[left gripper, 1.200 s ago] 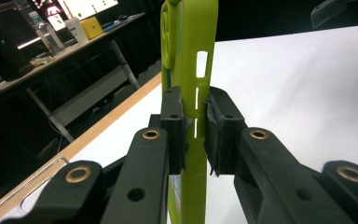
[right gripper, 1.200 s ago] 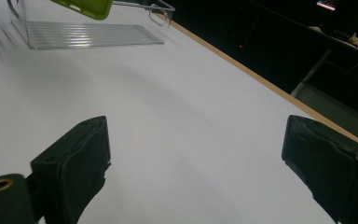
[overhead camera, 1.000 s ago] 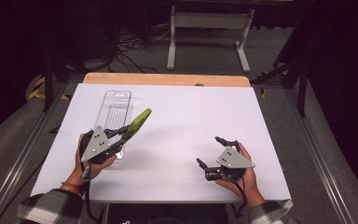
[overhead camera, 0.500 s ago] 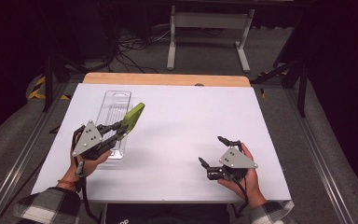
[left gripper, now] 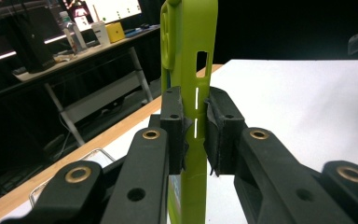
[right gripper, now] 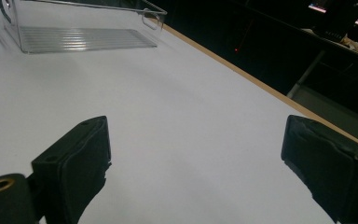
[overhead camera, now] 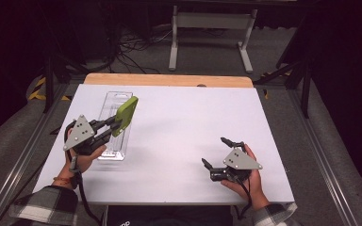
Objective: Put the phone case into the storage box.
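- Left gripper [overhead camera: 114, 128] has its jaws clamped on the green case [overhead camera: 125, 115], and the left gripper view shows it clearly: both pads press flat on the case's [left gripper: 189, 70] two faces, edge-on to the camera.
- The case is off the table, held in the air above the clear tray [overhead camera: 114, 141], tilted with its far end higher and leaning toward the table's middle.
- In the left gripper view the case stands upright between the pads, a slot cut-out and a camera opening showing near its top.
- The tray lies lengthwise on the left part of the white table [overhead camera: 184, 122], its near end just beside the left hand [overhead camera: 82, 153].
- Right gripper [overhead camera: 216, 153] sits low at the near right of the table, well apart from the tray and the case.
- Its jaws stand wide apart, nothing between them; the right gripper view shows bare white table between the two pads [right gripper: 77, 161].
- That same view catches the tray [right gripper: 81, 38] far off at the top left, with ribbed floor and clear walls.
- Right hand [overhead camera: 245, 176] wraps the gripper body from behind, plaid sleeve at the table edge.
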